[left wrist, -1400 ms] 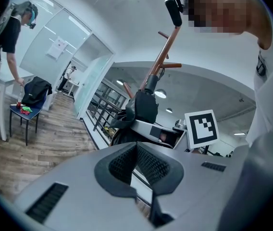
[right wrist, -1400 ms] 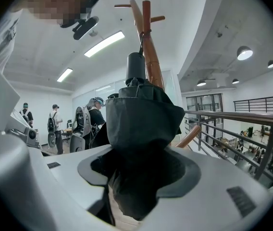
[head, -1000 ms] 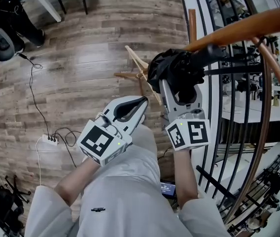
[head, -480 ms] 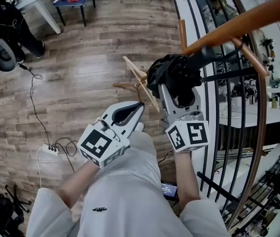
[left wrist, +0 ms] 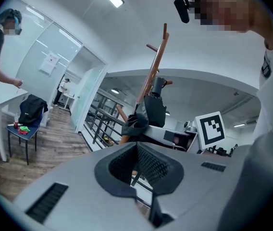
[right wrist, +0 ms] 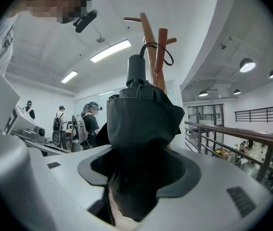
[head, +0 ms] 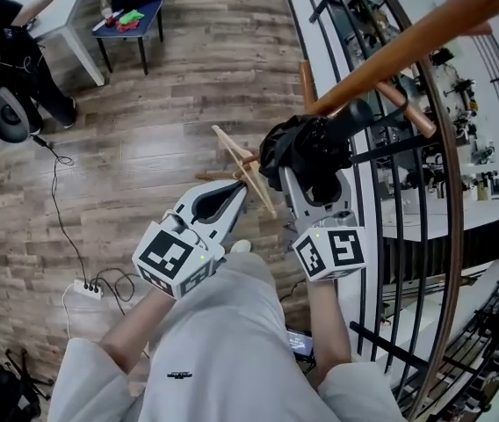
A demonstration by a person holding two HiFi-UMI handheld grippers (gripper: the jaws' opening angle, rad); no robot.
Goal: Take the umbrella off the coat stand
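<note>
The black folded umbrella (head: 307, 148) hangs beside the slanted wooden coat stand (head: 408, 47). In the right gripper view its strap loop (right wrist: 161, 52) goes round a peg (right wrist: 161, 44) above the grey handle (right wrist: 136, 69). My right gripper (head: 311, 172) is shut on the umbrella's cloth body (right wrist: 143, 124), which fills the space between the jaws. My left gripper (head: 239, 190) is lower left of it, shut and empty, apart from the umbrella. In the left gripper view the umbrella (left wrist: 154, 110) and the stand (left wrist: 156, 64) lie ahead of the shut left gripper (left wrist: 136, 160).
A black metal railing (head: 368, 262) runs close on the right. The stand's wooden legs (head: 241, 170) spread on the plank floor. A power strip with cables (head: 87, 287) lies at the left. A blue stool (head: 131, 16) and a person at a white table are far back.
Both grippers have risen. The umbrella has gone up along the stand with the right gripper still shut on it.
</note>
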